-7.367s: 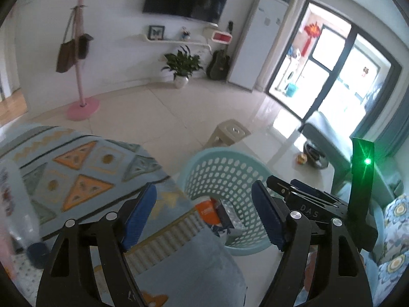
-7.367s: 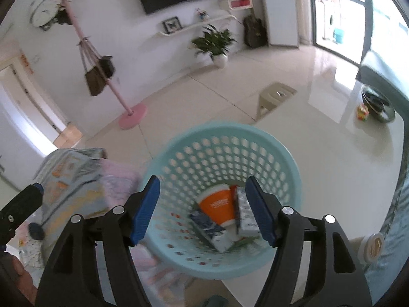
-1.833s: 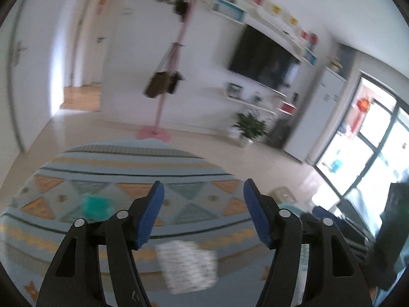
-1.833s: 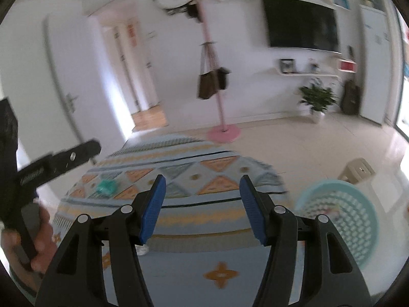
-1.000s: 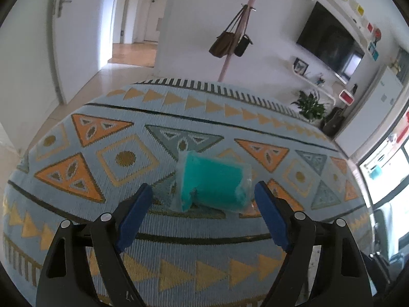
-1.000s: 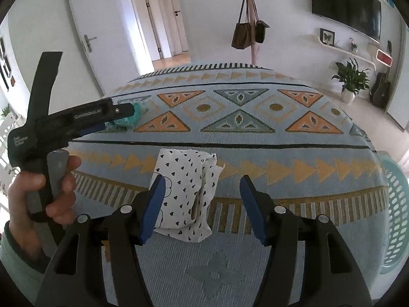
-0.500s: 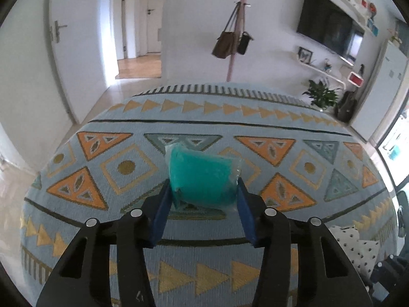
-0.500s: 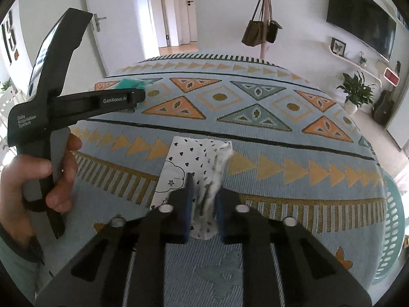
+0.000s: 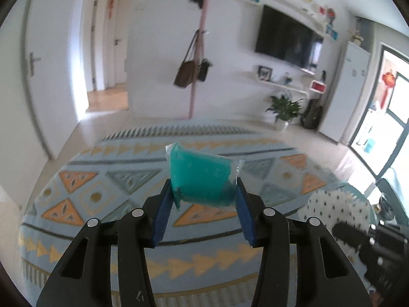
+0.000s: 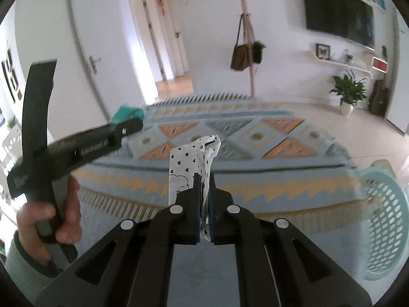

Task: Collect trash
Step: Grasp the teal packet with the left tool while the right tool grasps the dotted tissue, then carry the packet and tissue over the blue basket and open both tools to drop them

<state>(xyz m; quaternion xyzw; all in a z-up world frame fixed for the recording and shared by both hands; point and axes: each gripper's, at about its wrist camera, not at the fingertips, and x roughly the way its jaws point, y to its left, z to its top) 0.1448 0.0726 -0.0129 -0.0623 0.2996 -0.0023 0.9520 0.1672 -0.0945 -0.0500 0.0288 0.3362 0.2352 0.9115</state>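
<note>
A teal packet in clear wrap (image 9: pixel 202 174) is lifted off the patterned rug (image 9: pixel 84 194), pinched between the blue pads of my left gripper (image 9: pixel 203 186). The right wrist view shows that gripper from the side (image 10: pixel 135 124), held by a hand (image 10: pixel 51 217), with the teal packet (image 10: pixel 125 112) at its tip. My right gripper (image 10: pixel 204 179) is shut on a white wrapper with black hearts (image 10: pixel 194 153), which stands up above its fingers. The same wrapper (image 9: pixel 337 209) appears low right in the left wrist view. A light-green mesh basket (image 10: pixel 383 220) stands at the rug's right edge.
A pink coat stand with hanging bags (image 9: pixel 194 71) rises beyond the rug. A potted plant (image 9: pixel 282 107) stands by the far wall under the television. An open doorway (image 9: pixel 107 76) is at the back left, with tiled floor around the rug.
Both grippers went from open around their items to shut on them. Both have since risen, lifting the teal packet and the spotted wrapper off the rug.
</note>
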